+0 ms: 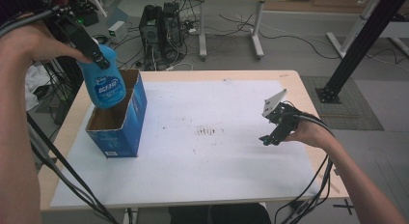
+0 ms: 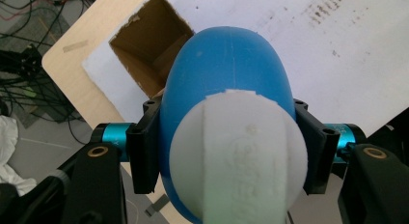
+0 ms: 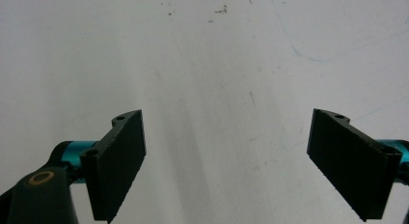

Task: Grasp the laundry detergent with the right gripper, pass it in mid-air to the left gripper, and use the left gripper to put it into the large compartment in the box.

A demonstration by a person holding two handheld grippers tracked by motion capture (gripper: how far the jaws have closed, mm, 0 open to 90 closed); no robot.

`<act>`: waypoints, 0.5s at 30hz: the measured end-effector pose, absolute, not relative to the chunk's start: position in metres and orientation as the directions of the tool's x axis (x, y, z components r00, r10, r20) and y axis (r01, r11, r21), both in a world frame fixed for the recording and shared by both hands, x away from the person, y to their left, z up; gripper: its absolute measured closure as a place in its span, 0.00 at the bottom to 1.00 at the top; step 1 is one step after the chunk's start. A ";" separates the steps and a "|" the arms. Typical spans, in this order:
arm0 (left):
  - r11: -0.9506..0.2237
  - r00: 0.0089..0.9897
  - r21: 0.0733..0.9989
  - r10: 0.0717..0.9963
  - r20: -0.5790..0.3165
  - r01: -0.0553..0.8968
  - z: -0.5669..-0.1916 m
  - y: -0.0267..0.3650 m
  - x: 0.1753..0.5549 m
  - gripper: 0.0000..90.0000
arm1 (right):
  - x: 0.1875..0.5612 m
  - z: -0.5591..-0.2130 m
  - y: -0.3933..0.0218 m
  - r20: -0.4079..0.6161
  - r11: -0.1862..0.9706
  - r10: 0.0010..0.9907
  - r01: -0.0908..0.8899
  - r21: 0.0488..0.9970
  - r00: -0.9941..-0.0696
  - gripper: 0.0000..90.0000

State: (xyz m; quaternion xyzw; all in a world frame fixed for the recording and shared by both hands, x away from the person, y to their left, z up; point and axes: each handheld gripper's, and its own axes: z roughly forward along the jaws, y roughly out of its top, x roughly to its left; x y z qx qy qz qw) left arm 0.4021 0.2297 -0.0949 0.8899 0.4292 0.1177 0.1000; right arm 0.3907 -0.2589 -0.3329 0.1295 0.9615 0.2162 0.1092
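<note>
While the left gripper (image 1: 99, 57) clamps a blue plastic bottle (image 1: 106, 81) over the open blue cardboard box (image 1: 130, 122) — brown inside, contents unseen — the right gripper (image 3: 226, 161) gapes empty.

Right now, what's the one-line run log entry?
left gripper: shut on bottle | bottle: over box | right gripper: open, nothing held, over sheet

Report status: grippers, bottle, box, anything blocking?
Left gripper clamped on blue bottle, held above open blue box. Right gripper open, empty, over white sheet. Box mouth unobstructed.
</note>
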 end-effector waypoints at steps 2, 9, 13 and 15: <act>-0.608 0.601 0.275 0.790 0.118 0.745 -0.100 0.233 0.403 0.42 | 0.391 -0.333 -0.259 -0.156 0.878 0.291 0.199 0.435 -0.944 0.14; -0.604 0.604 0.275 0.791 0.096 0.748 -0.116 0.241 0.405 0.42 | 0.390 -0.336 -0.259 -0.157 0.878 0.298 0.206 0.432 -0.942 0.14; -0.612 0.613 0.266 0.785 0.089 0.745 -0.134 0.245 0.409 0.42 | 0.389 -0.337 -0.259 -0.165 0.876 0.301 0.204 0.437 -0.939 0.14; -0.612 0.614 0.262 0.785 0.083 0.746 -0.143 0.246 0.411 0.42 | 0.390 -0.338 -0.258 -0.166 0.876 0.303 0.206 0.437 -0.938 0.14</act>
